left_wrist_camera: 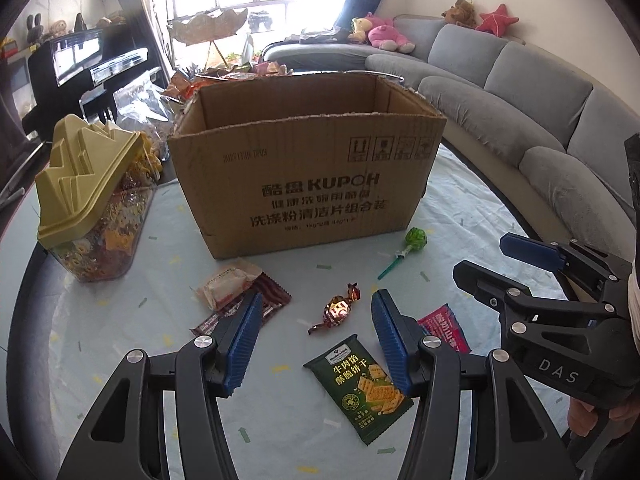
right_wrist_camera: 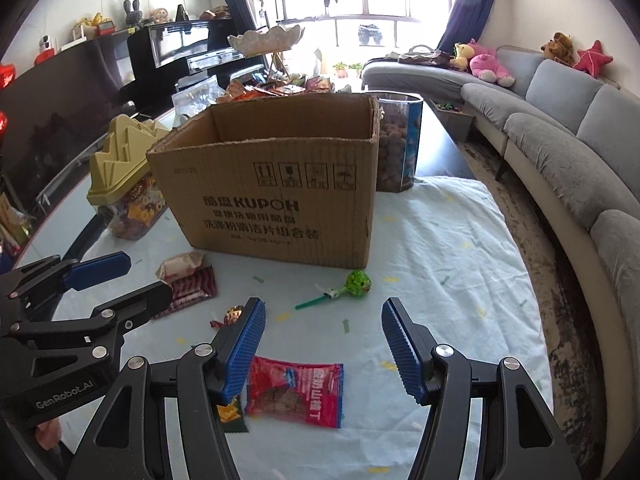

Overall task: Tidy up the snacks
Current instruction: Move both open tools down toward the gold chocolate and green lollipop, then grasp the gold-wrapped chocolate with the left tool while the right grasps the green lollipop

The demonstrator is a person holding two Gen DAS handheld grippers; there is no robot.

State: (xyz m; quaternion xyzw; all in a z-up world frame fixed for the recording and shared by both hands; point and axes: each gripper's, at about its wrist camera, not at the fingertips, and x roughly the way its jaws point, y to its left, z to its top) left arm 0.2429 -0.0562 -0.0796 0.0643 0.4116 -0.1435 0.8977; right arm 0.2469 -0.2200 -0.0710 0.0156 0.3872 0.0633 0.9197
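Both pairs of tongs hang spread above a round surface covered with a pale cloth, and neither pinches anything. The left tongs hover over a gold-wrapped candy, which lies between the blue pads without touching them. Just below it lies a green cracker packet, partly under the right-hand pad. To the left of the candy, a pale wrapped pastry rests on a dark red striped packet.

The right tongs hover above a pink-red snack packet, which lies flat near their left pad. A corner of the green packet shows under that pad. Ahead of them a green lollipop lies on the cloth just in front of an open cardboard box printed KUPOH; its inside floor is hidden from both views. Left of the box stands a clear snack jar with a yellow-green stepped lid. Behind the box's right corner stands a tall clear container of brown balls. More snack bags are heaped behind the box. A grey curved sofa runs along the right.
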